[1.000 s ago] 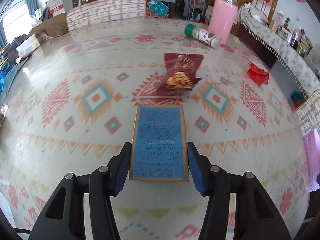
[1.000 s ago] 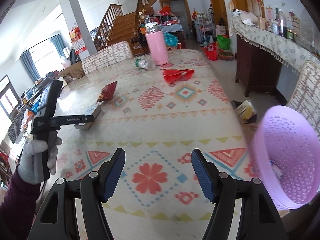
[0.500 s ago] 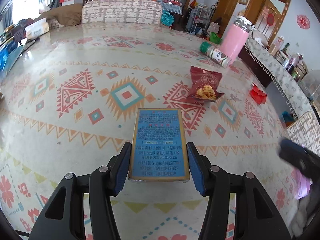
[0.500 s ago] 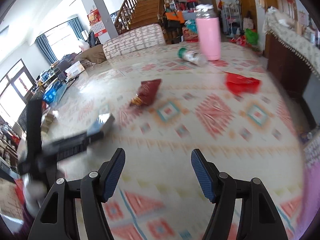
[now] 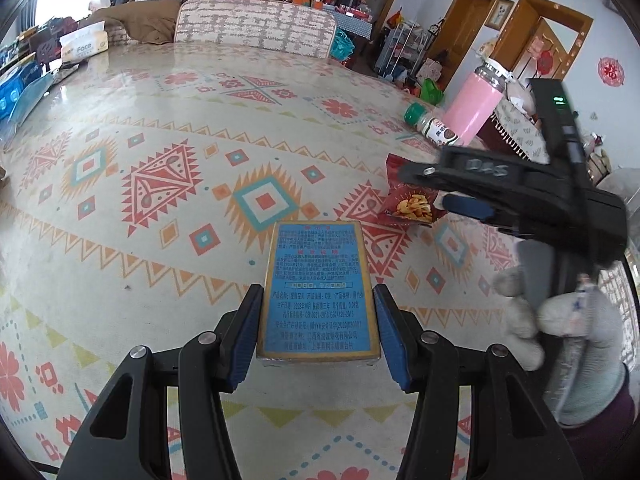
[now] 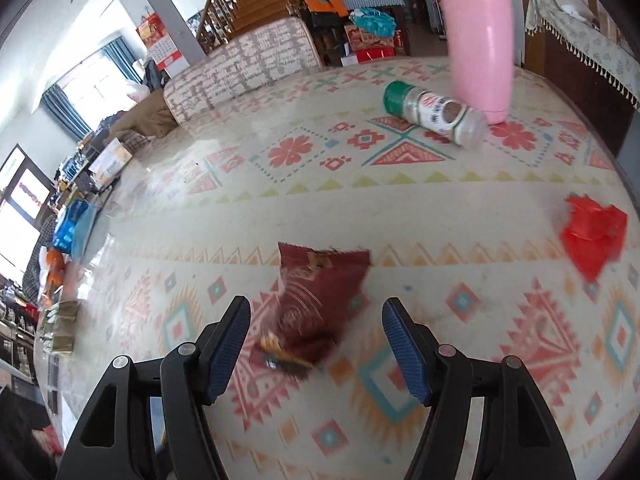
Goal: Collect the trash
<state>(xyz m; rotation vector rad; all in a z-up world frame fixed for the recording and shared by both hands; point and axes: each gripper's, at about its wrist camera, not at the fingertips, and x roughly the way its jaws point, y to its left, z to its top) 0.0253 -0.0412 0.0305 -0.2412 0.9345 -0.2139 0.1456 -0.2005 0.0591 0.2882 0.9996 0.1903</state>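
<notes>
Blue-labelled, the small carton (image 5: 318, 292) sits clenched between the fingers of your left gripper (image 5: 318, 330), lifted over the counter (image 5: 132, 152) and awaiting disposal. Your right gripper (image 6: 316, 340) has its fingers released, spread around the dark red snack bag (image 6: 316, 300) lying mid-counter, not yet touching. Next, lower onto the bag and close on its crumpled middle; thin foil may slip.
</notes>
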